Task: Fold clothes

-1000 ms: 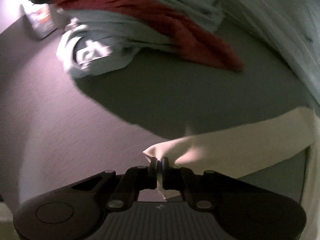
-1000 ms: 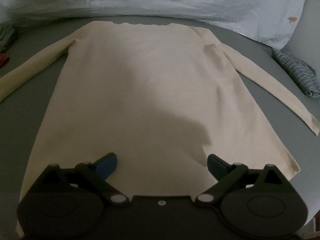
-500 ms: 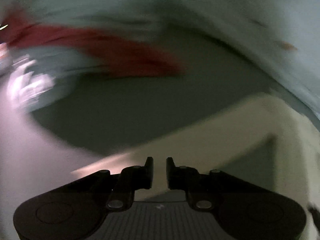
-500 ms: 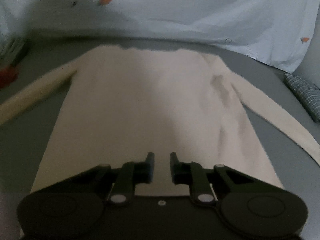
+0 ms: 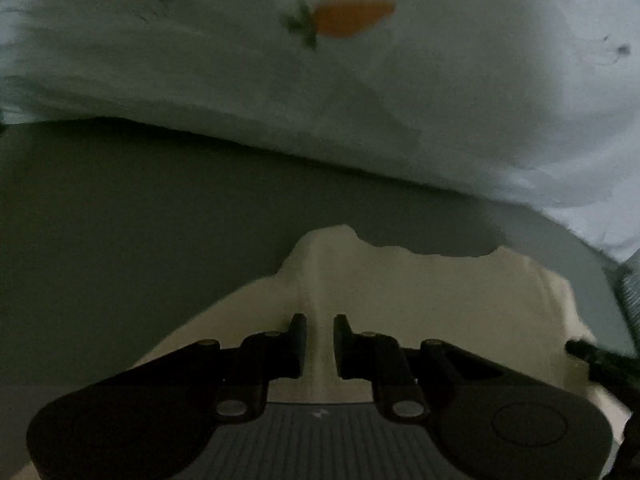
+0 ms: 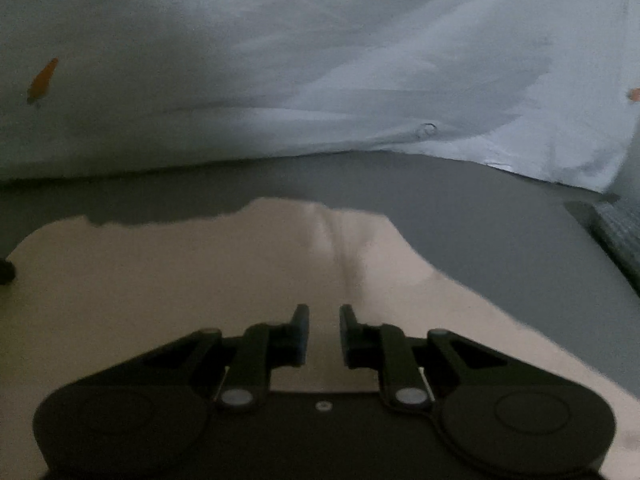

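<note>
Cream sweater (image 6: 168, 304) beneath both narrowly parted grippers

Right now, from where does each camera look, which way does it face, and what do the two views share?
Left wrist: sits on the left gripper, looking forward and down over the cream garment to the pale carrot-print sheet; its own jaws, slightly apart, show.
Right wrist: sits on the right gripper, looking forward and down over the cream garment; its jaws are closing, a narrow gap between them.
Shared: cream garment, grey surface, carrot-print sheet. No hand or sleeve shows.
</note>
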The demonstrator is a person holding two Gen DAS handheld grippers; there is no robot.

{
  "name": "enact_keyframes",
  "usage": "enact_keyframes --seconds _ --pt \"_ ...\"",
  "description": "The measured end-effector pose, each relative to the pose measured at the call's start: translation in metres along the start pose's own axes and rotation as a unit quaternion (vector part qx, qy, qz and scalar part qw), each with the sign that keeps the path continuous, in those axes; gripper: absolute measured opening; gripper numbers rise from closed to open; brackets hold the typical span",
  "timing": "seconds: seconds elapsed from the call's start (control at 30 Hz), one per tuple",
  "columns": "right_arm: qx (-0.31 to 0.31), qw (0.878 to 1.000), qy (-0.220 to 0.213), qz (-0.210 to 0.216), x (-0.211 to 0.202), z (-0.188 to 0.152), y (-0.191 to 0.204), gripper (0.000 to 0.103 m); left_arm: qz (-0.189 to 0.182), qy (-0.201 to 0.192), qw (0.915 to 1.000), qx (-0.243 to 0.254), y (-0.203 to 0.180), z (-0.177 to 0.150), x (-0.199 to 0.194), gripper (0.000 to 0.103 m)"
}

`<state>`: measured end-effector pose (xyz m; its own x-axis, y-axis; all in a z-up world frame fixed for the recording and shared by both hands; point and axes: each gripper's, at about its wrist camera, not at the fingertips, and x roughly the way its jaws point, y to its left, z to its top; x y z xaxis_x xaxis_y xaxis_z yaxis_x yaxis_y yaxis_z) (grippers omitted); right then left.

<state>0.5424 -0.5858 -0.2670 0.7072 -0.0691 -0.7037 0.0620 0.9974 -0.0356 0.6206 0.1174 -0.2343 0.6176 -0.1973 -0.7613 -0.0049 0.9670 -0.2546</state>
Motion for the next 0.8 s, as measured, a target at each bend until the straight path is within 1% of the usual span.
enact_keyframes --seconds 0.03,0.07,0.1,0.13,0.2,0.27,0.37,0.43,0.5,0.53,0.57,0.6,0.63,0.67,0.73,0.8 --pt "0.007 1.0 0.012 0.001 0.013 0.006 -0.003 0.012 0.002 0.002 1.0 0.005 0.001 0.005 0.009 0.014" --pt "0.015 1.0 0.02 0.001 0.023 0.011 -0.007 0.011 0.001 -0.007 0.9999 0.008 0.002 0.008 0.013 0.013" --pt "0.018 1.0 0.024 -0.003 0.032 0.015 -0.01 0.01 -0.003 -0.006 0.9999 0.007 0.005 0.012 0.016 0.012" --pt "0.015 1.0 0.022 -0.006 0.04 0.019 -0.013 0.01 -0.005 -0.008 1.0 0.001 0.007 0.014 0.018 0.009" --pt "0.018 1.0 0.021 -0.003 0.052 0.029 -0.02 0.01 -0.013 -0.011 0.9998 -0.013 0.013 0.015 0.021 0.008" --pt "0.03 0.999 0.021 0.001 0.062 0.039 -0.026 0.011 -0.02 -0.017 0.9996 -0.009 0.012 0.011 0.02 0.008" --pt "0.029 0.999 0.018 -0.02 0.078 0.052 -0.031 0.01 -0.03 -0.018 0.9993 -0.013 0.018 0.013 0.024 0.007" --pt "0.034 0.999 0.023 -0.022 0.083 0.059 -0.035 0.01 -0.039 -0.014 0.9988 -0.027 0.023 0.017 0.028 0.008" --pt "0.031 0.998 0.028 -0.037 0.073 0.062 -0.032 0.013 -0.036 -0.003 0.9987 -0.036 0.024 0.022 0.022 0.008" --pt "0.022 0.999 0.022 -0.038 0.059 0.059 -0.026 0.014 -0.035 0.002 0.9986 -0.041 0.025 0.024 0.019 0.015" --pt "0.011 0.999 0.013 -0.039 0.044 0.055 -0.02 0.022 -0.032 0.003 0.9986 -0.041 0.025 0.026 0.014 0.027" --pt "-0.004 0.999 0.008 -0.032 0.027 0.048 -0.01 0.032 -0.022 -0.012 0.9992 -0.031 0.023 0.026 0.003 0.036" --pt "-0.019 1.0 0.004 -0.021 0.006 0.037 0.002 0.034 -0.011 -0.028 0.9994 -0.019 0.023 0.026 -0.01 0.051" --pt "-0.03 0.999 0.009 -0.006 -0.014 0.021 0.014 0.034 0.003 -0.041 0.9991 -0.003 0.026 0.022 -0.024 0.058" --pt "-0.051 0.998 0.022 0.025 -0.054 -0.013 0.038 0.035 0.017 -0.047 0.9987 0.013 0.041 0.011 -0.051 0.059" --pt "-0.064 0.996 0.038 0.052 -0.091 -0.048 0.061 0.035 0.033 -0.043 0.9986 0.002 0.066 -0.013 -0.08 0.059"
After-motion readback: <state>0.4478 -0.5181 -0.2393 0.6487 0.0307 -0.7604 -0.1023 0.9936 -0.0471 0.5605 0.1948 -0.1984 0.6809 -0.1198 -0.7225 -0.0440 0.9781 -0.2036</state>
